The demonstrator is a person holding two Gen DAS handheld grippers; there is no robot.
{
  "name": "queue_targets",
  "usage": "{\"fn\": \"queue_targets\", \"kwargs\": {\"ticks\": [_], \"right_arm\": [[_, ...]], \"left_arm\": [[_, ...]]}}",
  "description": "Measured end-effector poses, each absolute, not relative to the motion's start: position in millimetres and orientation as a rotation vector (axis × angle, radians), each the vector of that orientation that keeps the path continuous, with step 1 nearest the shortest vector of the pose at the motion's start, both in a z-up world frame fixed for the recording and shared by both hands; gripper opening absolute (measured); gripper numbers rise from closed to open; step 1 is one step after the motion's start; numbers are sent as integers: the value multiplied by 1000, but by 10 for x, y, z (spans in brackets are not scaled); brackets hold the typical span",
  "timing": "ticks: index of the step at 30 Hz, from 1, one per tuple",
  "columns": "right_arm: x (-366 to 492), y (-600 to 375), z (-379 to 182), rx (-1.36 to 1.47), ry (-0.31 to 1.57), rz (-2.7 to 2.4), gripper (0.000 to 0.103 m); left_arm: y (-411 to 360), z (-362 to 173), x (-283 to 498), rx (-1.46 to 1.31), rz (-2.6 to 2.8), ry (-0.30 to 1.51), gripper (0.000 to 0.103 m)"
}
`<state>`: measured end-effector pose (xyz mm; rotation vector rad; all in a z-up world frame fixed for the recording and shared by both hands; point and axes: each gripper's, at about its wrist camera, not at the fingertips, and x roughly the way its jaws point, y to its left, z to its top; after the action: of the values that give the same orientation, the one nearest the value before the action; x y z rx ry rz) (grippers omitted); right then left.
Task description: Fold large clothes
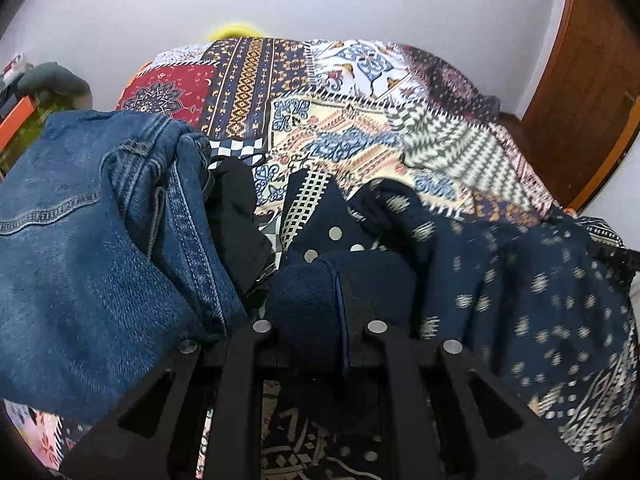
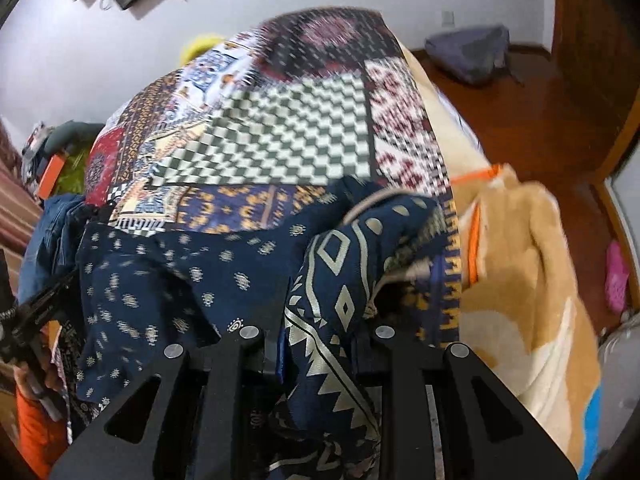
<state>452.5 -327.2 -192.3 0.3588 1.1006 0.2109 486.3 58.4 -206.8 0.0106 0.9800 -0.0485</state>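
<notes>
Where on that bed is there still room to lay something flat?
The far half of the patchwork bedspread lies bare, from the wall down to the clothes. The near side is crowded: jeans on the left, the navy patterned garment held by both the left claw and right claw, and a tan blanket at the right edge.

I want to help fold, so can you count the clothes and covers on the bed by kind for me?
Blue jeans: 1
Navy patterned garment, held by both the left gripper and the right gripper: 1
Black garment: 1
Patchwork bedspread: 1
Tan fleece blanket: 1
Total: 5
</notes>
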Motion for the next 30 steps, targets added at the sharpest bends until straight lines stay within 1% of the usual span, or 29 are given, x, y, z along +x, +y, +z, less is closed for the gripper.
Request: {"fn": "queue_targets", "kwargs": {"ticks": [4, 5, 7, 9, 14, 19, 22, 23, 24, 25, 27, 30], "right_arm": [[4452, -3211, -1872, 307, 1113, 193, 24], [4438, -3191, -1850, 286, 1113, 181, 26], [4377, -3158, -1762, 244, 1107, 160, 26], [4277, -3145, -1648, 209, 1100, 146, 26], [3976, -3145, -1371, 147, 1058, 147, 33], [3578, -3100, -1040, 100, 997, 160, 38], [3338, -3061, -833, 89, 950, 166, 47], [3252, -3053, -768, 83, 933, 164, 51], [3156, -3043, -699, 77, 913, 163, 55], [3096, -3036, -657, 74, 901, 165, 56], [2946, -3020, -566, 70, 880, 171, 58], [2728, -3010, -472, 60, 862, 176, 61]], "left_arm": [[540, -2115, 4836, 59, -31, 992, 18], [526, -2115, 4833, 67, -28, 996, 18], [507, -2083, 4789, 62, -35, 1006, 18], [511, -2046, 4753, 52, -39, 1022, 20], [583, -1875, 4562, 5, -58, 1045, 25], [571, -1598, 4236, 21, -66, 1023, 26], [570, -1376, 3994, 29, -80, 992, 28], [575, -1306, 3923, 32, -83, 982, 32], [580, -1224, 3830, 37, -85, 966, 39], [586, -1138, 3729, 44, -85, 948, 43], [604, -987, 3521, 53, -91, 913, 56], [641, -832, 3250, 56, -109, 892, 63]]}}
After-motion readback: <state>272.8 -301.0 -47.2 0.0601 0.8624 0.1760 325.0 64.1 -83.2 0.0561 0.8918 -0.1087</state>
